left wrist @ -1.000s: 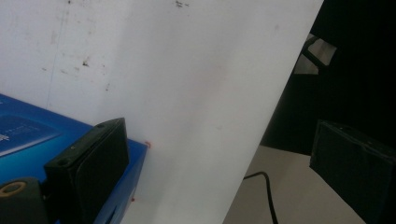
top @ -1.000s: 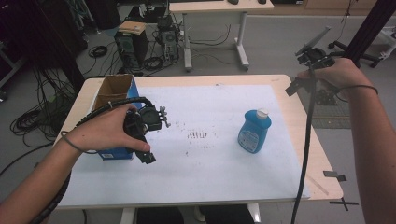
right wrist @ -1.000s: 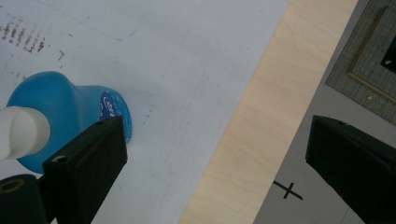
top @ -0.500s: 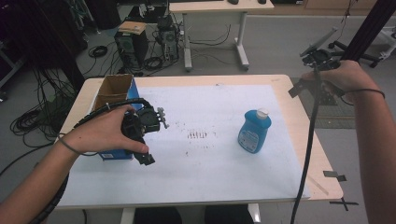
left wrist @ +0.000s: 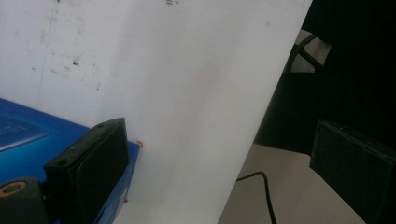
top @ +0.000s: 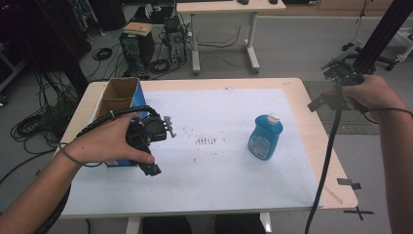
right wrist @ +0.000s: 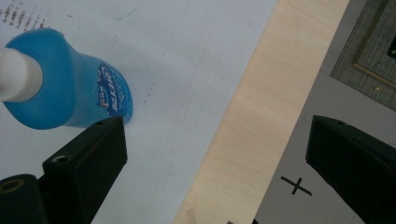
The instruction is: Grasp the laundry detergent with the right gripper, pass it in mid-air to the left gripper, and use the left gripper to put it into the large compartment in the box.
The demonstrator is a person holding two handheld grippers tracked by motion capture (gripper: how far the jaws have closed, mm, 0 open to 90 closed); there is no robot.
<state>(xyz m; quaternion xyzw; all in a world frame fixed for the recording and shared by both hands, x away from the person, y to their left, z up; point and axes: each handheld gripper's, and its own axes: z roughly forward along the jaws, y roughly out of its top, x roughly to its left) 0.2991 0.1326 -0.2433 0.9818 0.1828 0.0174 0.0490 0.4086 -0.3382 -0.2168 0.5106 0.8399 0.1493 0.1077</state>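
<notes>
A blue bottle with a white cap stands upright on the white sheet, right of centre. In the right gripper view the bottle is at the upper left, beyond the left jaw. My right gripper hangs above the table's right edge, open with nothing between its jaws. My left gripper is held low over the sheet's left part, beside a blue box. It is open and empty, with the blue box just behind its left jaw.
The box is open on top with a cardboard inside. Bare wood of the table borders the sheet. Black tape crosses mark the floor at the right. Desks, computers and cables stand beyond the far edge.
My right hand and its gripper have drifted a little to the right and down, staying off the table's right edge. The left hand, box and bottle are unmoved.
</notes>
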